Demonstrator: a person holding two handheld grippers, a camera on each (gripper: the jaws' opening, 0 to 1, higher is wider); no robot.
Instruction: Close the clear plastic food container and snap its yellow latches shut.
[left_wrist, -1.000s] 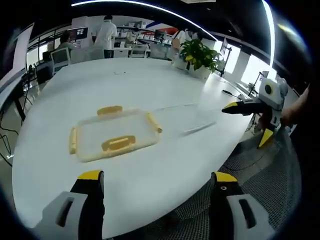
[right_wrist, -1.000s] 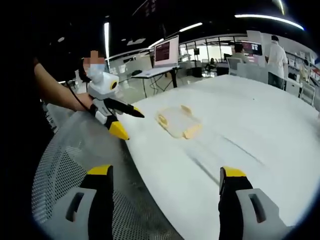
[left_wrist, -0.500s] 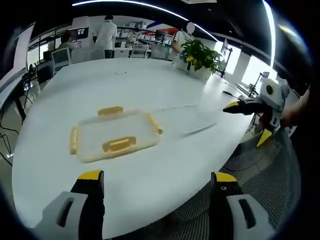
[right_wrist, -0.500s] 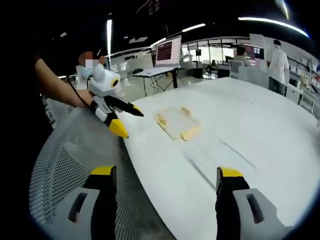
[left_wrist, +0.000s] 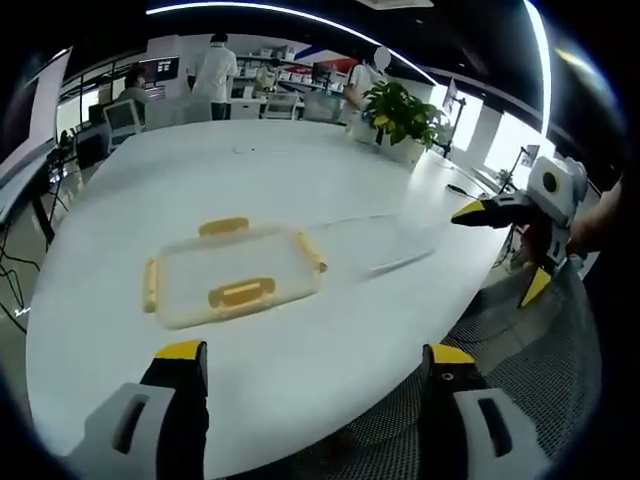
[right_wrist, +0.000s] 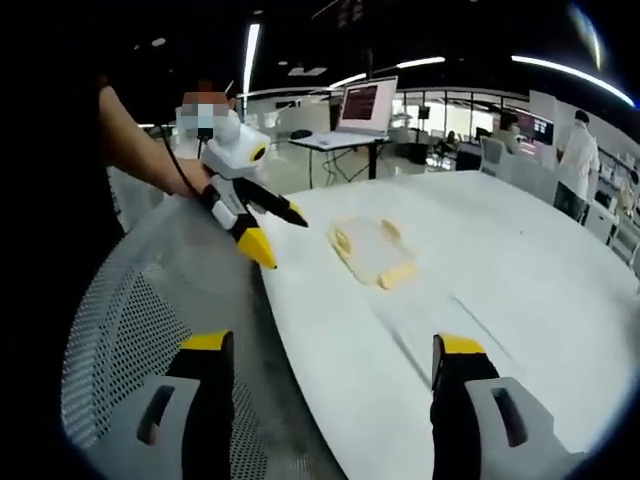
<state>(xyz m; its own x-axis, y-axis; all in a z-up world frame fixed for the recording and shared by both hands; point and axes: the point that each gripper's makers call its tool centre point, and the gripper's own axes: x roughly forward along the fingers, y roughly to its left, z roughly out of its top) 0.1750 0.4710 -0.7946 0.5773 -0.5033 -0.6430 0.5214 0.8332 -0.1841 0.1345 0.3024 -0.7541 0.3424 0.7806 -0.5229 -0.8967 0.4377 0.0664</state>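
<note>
A clear plastic container (left_wrist: 232, 272) with yellow latches on its four sides lies flat on the white table (left_wrist: 300, 170). To its right lies a second clear piece (left_wrist: 385, 238), faint and hard to make out. My left gripper (left_wrist: 315, 355) hovers over the near table edge, open and holding nothing. My right gripper (left_wrist: 502, 250) is off the table's right end, open, held by a hand. In the right gripper view the container (right_wrist: 373, 250) sits mid-table, the left gripper (right_wrist: 280, 237) hangs open to its left, and my right gripper (right_wrist: 332, 345) is open and well short of it.
White mesh chairs stand by the table edge (left_wrist: 500, 340) (right_wrist: 130, 330). A potted plant (left_wrist: 400, 110) is at the table's far end. People and desks are in the background, and a screen (right_wrist: 368, 100) glows behind the table.
Both grippers stay open and away from the container. In the left gripper view the right gripper has drifted slightly right. The right gripper view has shifted a little.
</note>
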